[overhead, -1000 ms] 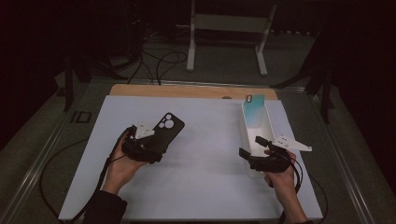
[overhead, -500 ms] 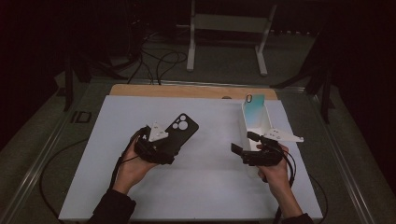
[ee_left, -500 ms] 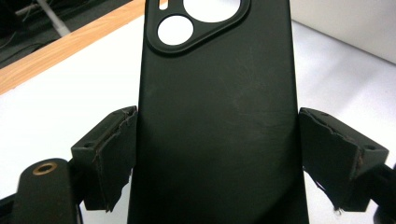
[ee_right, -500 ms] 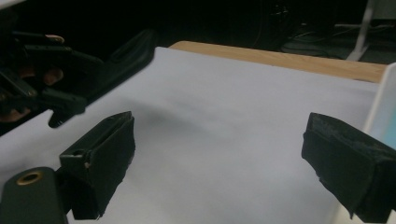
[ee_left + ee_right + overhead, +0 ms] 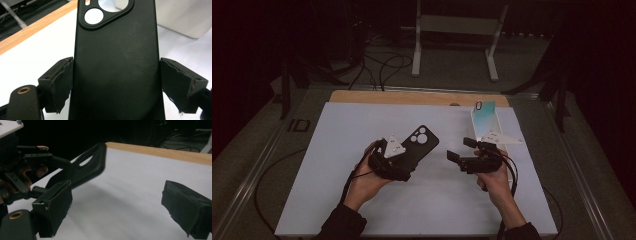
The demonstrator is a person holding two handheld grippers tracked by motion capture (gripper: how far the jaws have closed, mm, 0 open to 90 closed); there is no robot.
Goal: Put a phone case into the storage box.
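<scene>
Firmly clamped by its sides in the left gripper (image 5: 408, 161), the black phone case (image 5: 419, 145) points toward the right gripper (image 5: 460, 150), whose jaws gape wide, empty.

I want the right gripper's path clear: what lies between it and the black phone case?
Nothing: in the high view, bare white table separates the right gripper from the black phone case.

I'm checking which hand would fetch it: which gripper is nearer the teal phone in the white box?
Right. The right gripper sits just in front of the white box holding the teal phone. The left gripper, shut on the black phone case, is farther left.
</scene>
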